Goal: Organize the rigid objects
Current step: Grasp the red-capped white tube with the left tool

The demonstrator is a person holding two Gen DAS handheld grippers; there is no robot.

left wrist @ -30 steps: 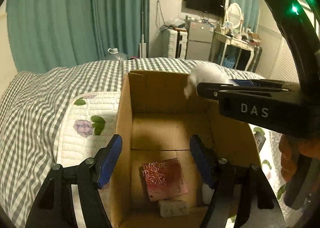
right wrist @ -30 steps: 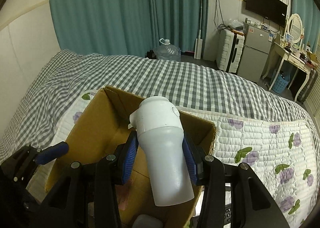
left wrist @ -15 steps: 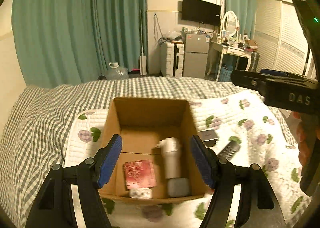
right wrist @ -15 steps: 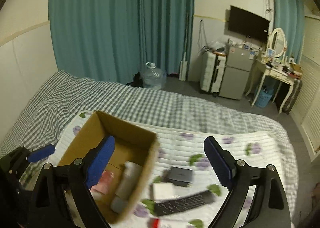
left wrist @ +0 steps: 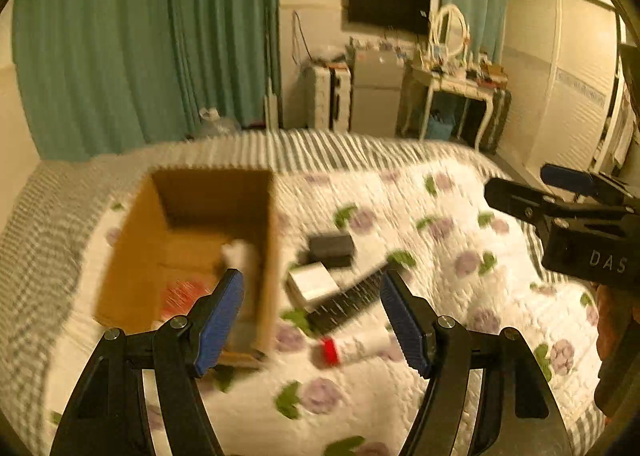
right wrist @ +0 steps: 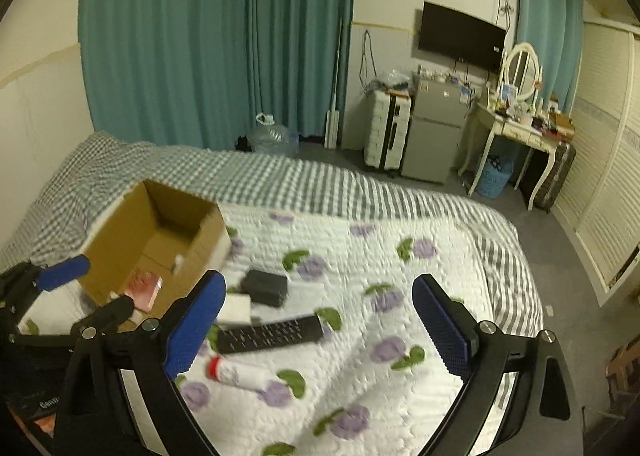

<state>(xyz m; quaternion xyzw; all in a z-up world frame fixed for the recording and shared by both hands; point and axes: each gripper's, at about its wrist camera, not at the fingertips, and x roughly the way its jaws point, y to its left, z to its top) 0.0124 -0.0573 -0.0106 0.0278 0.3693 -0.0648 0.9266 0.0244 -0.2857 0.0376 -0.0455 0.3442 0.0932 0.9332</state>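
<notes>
2 grippers empty: your left gripper (left wrist: 312,320) half open, right gripper (right wrist: 320,320) opening wide. White bottle (left wrist: 244,256) lies in cardboard box (right wrist: 120,232); remote (right wrist: 270,334), tube (right wrist: 236,372) beside it on quilt (right wrist: 400,276).

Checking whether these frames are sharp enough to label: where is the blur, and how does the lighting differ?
Left wrist view: yellow cast, heavy motion smear over the cardboard box and remote. Right wrist view: cooler light, the remote milder smear, background crisp; both bend at the edges.
</notes>
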